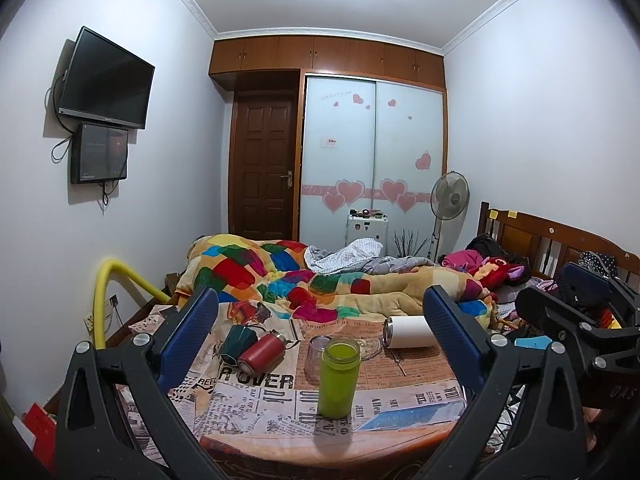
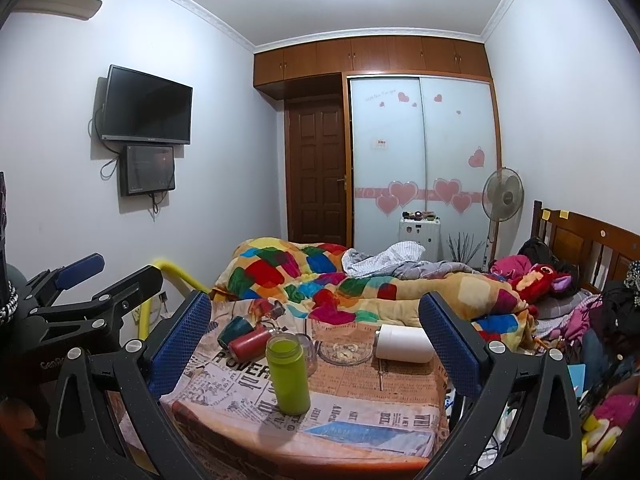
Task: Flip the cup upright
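A green cup (image 1: 338,376) (image 2: 288,374) stands upright on the newspaper-print tablecloth (image 1: 260,408), near its front edge. A red bottle (image 1: 262,353) (image 2: 250,343) and a dark green cup (image 1: 236,342) (image 2: 234,330) lie on their sides at the left. A white cup (image 1: 410,332) (image 2: 404,343) lies on its side at the back right. A clear glass (image 1: 316,354) stands just behind the green cup. My left gripper (image 1: 320,340) is open and empty, held back from the table. My right gripper (image 2: 316,338) is open and empty too; it also shows at the right of the left wrist view (image 1: 560,292).
A glass dish (image 2: 346,352) sits at the table's back middle. A bed with a colourful quilt (image 1: 304,280) lies right behind the table. A yellow pipe (image 1: 104,300) rises at the left. Clothes and toys (image 2: 600,400) crowd the right side.
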{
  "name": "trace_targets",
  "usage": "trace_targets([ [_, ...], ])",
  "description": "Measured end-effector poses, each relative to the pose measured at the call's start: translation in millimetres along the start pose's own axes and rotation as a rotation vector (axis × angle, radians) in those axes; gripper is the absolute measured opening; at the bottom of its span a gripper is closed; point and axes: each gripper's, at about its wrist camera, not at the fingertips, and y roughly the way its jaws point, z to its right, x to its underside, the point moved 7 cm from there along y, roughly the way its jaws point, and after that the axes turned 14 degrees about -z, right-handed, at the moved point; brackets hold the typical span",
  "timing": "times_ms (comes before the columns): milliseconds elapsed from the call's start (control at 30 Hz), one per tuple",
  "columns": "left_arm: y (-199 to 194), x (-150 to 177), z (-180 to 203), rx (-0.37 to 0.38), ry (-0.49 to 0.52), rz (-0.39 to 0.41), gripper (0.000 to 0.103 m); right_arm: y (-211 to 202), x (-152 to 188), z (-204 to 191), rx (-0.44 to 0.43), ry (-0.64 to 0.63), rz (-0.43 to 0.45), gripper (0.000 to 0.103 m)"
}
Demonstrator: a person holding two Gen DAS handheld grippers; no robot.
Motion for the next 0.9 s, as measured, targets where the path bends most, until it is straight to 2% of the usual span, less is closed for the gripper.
trace_targets([
  [900,4.5,-0.3,0.4,0.011,-0.008,-0.001,0.103,-0.8,-1.6,-0.3,-0.001,0.0,-0.003,0.103],
])
